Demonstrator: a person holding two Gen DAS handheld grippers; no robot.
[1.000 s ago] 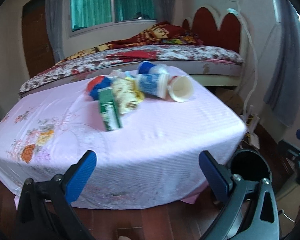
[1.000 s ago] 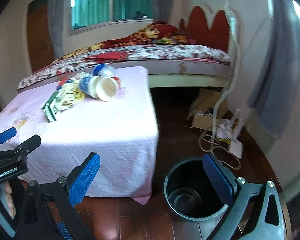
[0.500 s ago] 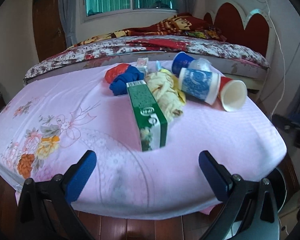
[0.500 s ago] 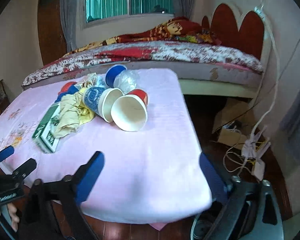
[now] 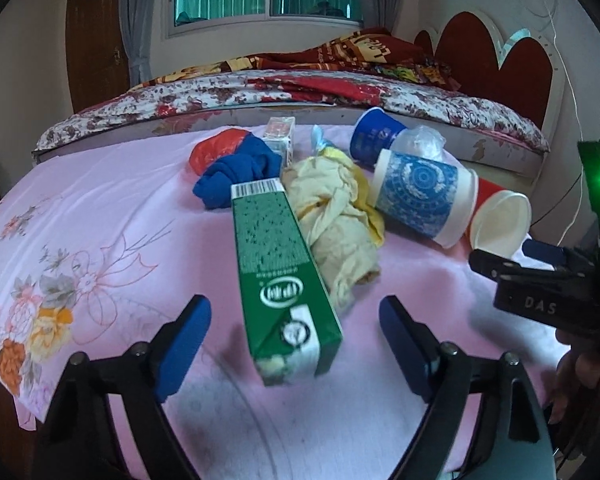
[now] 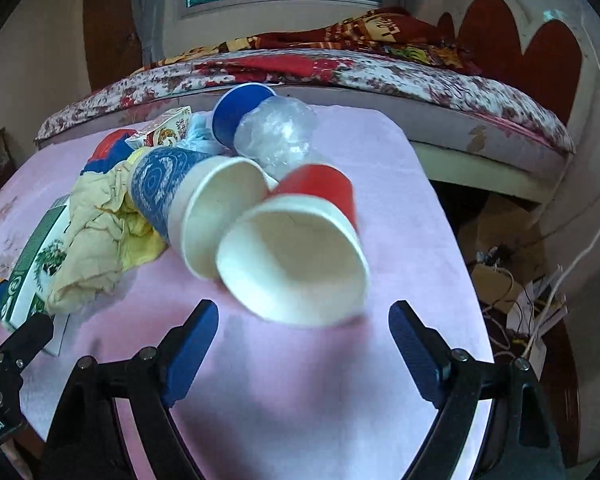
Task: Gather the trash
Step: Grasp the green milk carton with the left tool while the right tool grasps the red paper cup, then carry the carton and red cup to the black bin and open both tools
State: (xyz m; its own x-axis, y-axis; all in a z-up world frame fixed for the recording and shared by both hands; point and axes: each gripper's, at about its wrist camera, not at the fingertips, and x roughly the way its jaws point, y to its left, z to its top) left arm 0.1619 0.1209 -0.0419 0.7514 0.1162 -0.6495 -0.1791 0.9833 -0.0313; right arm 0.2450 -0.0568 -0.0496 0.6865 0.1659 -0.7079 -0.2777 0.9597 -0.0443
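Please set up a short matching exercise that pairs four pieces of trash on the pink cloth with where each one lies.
Things:
1. green carton
2. red cup
3. yellow rag
4. dark blue cup

Places:
A. stuffed with clear plastic, nearest the bed
B. mouth facing the right gripper
C. lengthwise, in front of the left gripper
D. between carton and blue-patterned cup

Pairs: 1-C, 2-B, 3-D, 4-A

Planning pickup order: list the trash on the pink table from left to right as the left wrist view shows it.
Red bag → blue cloth → green carton → yellow crumpled cloth → blue-patterned paper cup → red cup. The small box, dark blue cup and clear plastic lie behind these, so their places overlap.
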